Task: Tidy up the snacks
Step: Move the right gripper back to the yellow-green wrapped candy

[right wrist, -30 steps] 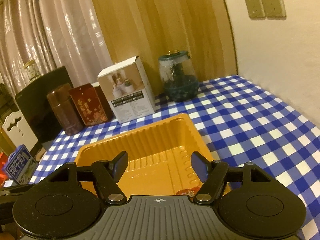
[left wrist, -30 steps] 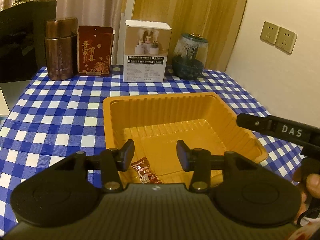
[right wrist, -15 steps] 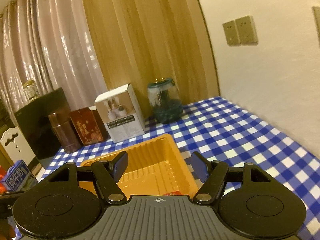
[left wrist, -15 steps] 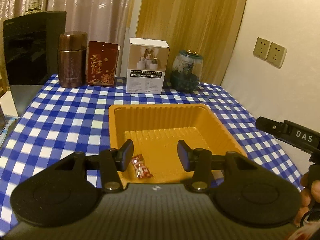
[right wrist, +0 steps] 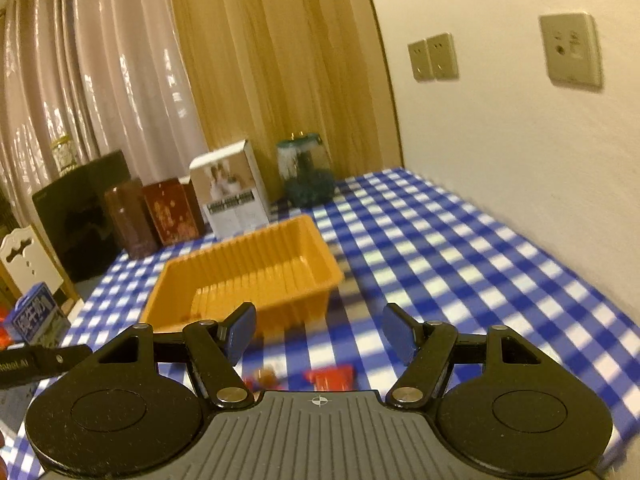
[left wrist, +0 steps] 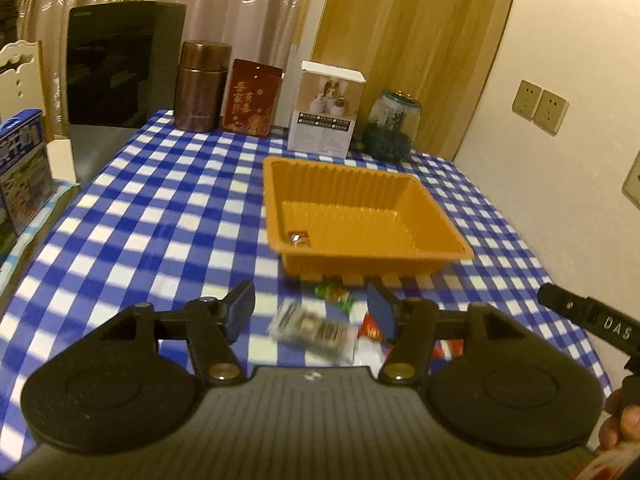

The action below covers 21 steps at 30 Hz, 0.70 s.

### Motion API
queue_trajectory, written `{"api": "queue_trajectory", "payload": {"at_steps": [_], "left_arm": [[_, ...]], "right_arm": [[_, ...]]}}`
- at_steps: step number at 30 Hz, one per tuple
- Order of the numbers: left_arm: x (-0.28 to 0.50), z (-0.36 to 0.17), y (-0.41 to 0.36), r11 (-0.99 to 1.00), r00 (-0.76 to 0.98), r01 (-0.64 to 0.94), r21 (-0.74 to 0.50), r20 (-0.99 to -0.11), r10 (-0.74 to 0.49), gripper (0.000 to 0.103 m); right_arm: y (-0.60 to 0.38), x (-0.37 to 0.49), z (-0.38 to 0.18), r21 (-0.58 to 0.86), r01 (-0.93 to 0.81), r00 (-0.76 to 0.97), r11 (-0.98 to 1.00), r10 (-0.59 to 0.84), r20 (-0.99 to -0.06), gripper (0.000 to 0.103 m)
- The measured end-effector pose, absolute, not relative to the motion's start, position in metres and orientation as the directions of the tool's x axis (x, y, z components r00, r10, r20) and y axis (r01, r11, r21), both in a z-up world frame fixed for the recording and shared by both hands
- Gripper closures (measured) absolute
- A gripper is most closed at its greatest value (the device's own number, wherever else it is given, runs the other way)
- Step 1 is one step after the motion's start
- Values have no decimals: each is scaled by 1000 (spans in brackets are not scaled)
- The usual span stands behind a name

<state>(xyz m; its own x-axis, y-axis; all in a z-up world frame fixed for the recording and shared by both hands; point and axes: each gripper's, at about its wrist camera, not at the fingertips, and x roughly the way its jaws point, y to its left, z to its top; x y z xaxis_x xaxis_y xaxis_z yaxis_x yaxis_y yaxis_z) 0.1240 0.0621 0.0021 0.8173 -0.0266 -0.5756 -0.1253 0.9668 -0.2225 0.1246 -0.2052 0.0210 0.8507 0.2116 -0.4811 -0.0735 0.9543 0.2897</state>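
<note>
Snacks lie in two spots: one small wrapped piece (left wrist: 298,237) inside the orange tray (left wrist: 360,258) at its near left corner, and three blurred crinkly packets just in front of the tray — a green one (left wrist: 334,293), a pale brown one (left wrist: 312,330) and a red-and-white one (left wrist: 370,338). Tray: one, ribbed thin plastic, rectangular, on the blue-and-white checked tabletop (left wrist: 160,216). Left claw (left wrist: 312,312) has just been opening, nothing gripped. Right claw (right wrist: 319,334) released, empty. Behind the tray — one brown cylindrical tin (left wrist: 202,86), one red box (left wrist: 251,98), one white carton (left wrist: 326,110), one glass jar (left wrist: 392,126).
</note>
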Motion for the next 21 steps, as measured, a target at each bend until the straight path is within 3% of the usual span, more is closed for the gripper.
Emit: {"api": "queue_trajectory", "payload": {"at_steps": [10, 21], "left_arm": [[80, -7, 42, 969, 787, -127, -214, -617, -33, 40], [73, -31, 42, 966, 747, -162, -204, -665, -15, 29]], "right_arm": [[-209, 77, 15, 275, -90, 818, 957, 229, -528, 33], [-203, 78, -20, 204, -145, 754, 968, 242, -611, 34]]}}
